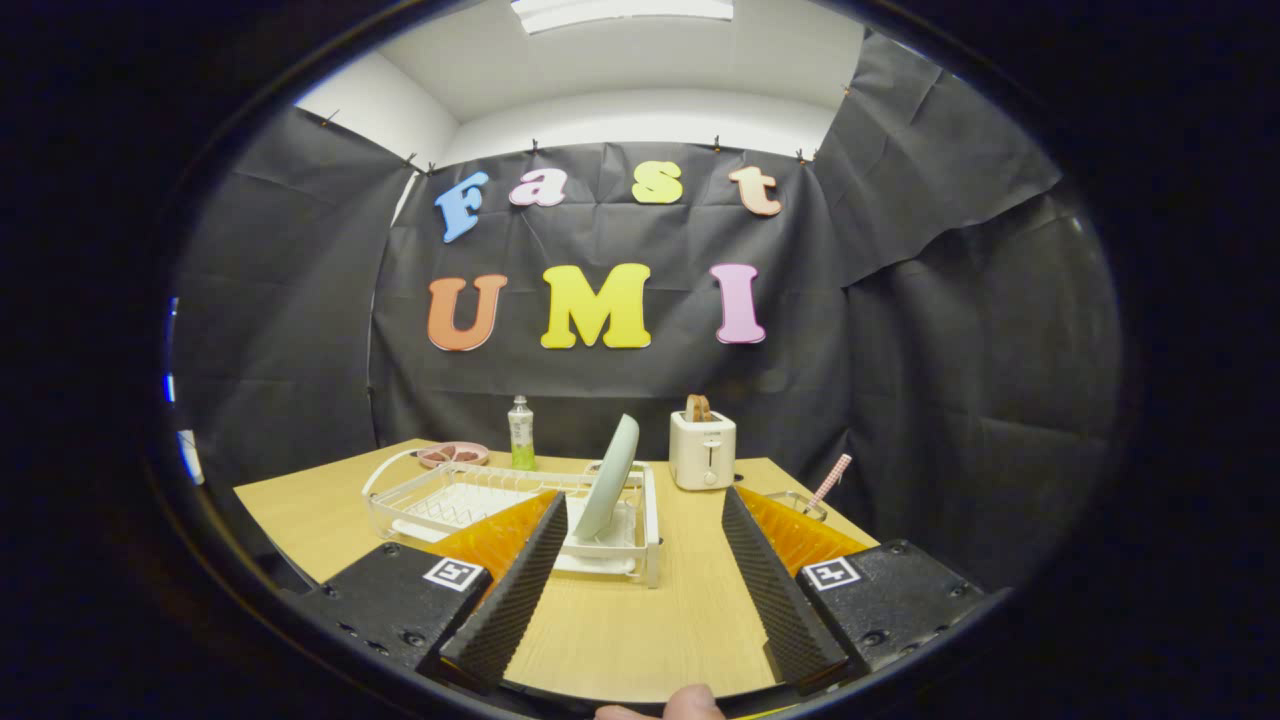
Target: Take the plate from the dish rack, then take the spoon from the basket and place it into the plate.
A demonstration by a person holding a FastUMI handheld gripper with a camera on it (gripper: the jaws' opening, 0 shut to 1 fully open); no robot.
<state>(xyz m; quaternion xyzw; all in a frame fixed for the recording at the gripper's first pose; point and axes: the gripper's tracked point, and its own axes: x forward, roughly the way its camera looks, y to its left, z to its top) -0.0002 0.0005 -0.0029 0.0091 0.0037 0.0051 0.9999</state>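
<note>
A pale green plate [610,478] stands on edge in the right end of a white dish rack [470,497] on the wooden table [640,620]. It is just ahead of my left finger [515,590] and slightly left of the gap. A spoon with a pink checked handle [830,482] leans out of a small clear basket [800,503] beyond my right finger [775,585]. My gripper [640,590] is open, fingers wide apart over bare table, nothing between them.
A white toaster [702,450] with a slice of bread stands behind the rack's right end. A clear bottle with green liquid [521,433] and a pink dish [453,455] sit at the table's back. A fingertip [690,703] shows below the fingers.
</note>
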